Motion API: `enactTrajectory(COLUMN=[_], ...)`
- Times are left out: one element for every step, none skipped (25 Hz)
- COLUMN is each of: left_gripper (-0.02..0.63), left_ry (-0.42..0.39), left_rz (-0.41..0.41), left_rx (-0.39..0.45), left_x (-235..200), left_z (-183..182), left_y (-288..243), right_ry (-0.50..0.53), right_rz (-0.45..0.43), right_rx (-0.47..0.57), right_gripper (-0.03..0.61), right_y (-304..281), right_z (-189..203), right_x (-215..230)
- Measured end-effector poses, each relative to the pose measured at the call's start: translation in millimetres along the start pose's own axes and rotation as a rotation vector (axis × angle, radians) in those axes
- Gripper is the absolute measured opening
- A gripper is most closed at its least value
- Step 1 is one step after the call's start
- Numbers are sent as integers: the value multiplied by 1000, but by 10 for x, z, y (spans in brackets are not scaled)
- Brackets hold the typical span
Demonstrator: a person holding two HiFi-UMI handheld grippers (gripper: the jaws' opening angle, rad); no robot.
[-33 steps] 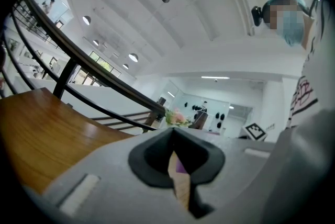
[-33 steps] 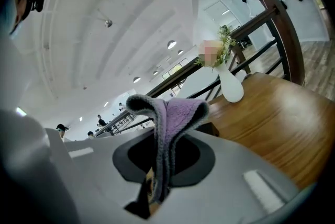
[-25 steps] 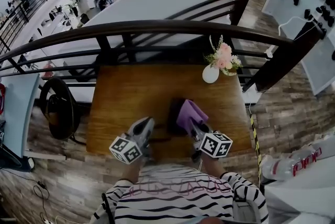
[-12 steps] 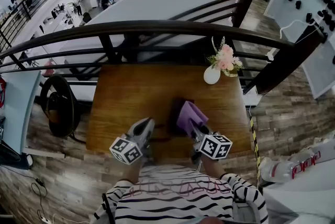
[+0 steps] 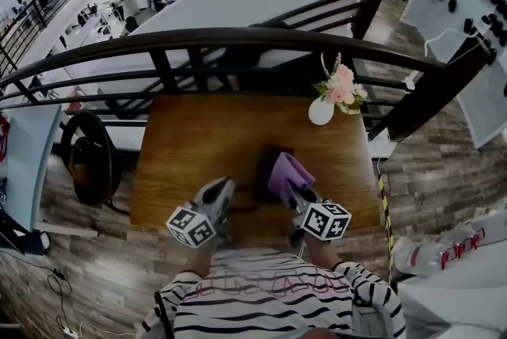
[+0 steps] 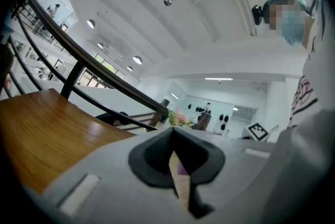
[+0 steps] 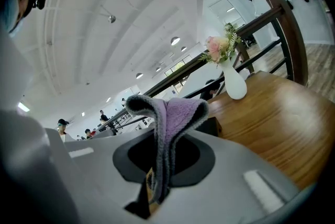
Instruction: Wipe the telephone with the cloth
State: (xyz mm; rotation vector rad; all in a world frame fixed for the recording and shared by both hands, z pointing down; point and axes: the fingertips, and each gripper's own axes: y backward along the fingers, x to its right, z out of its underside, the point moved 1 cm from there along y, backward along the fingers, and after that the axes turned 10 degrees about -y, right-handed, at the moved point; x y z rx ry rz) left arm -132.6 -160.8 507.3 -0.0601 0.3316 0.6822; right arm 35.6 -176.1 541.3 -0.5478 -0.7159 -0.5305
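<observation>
1. The left gripper [image 6: 174, 147] hangs over the near edge of the wooden table [image 5: 198, 139]. Its jaws are drawn together to a thin slit, with nothing caught between them.
2. The right gripper [image 5: 291, 185] is clamped on the purple cloth [image 7: 175, 113]. The cloth rises from between the fingers and flops over past their tips in a grey-edged fold.
3. The telephone [image 5: 264, 173] is a dark block lying just beyond the right fingertips and slightly to their left, its right side under the cloth. Its long axis runs straight away from the fingers toward the far table edge. Which end is which cannot be made out.
4. Well beyond the right fingers, and off to their right, a white vase [image 5: 320, 111] of pink flowers stands upright.
5. Farthest out, past the table's far edge, runs a dark railing [image 5: 238, 38].
</observation>
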Motion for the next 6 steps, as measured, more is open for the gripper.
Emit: enactTrajectory(left_gripper=[0, 0, 0, 0, 0, 0], left_ry=[1, 1, 1, 0, -1, -1], left_rz=[-1, -2, -2, -1, -1, 0], left_rx=[0, 0, 0, 0, -1, -1], left_x=[-1, -5, -10, -15, -20, -25], left_z=[5, 9, 14, 18, 23, 29], left_y=[-2, -4, -8, -13, -18, -24], right_ry=[1, 2, 2, 2, 2, 2], right_rz=[0, -1, -1, -1, -1, 0], right_rx=[0, -1, -1, -1, -1, -2], right_gripper=[35, 35, 35, 35, 35, 35], right_y=[-3, -8, -14, -20, -25, -30], right_z=[0, -1, -3, -6, -9, -13], right_x=[4, 7, 9, 13, 18, 24])
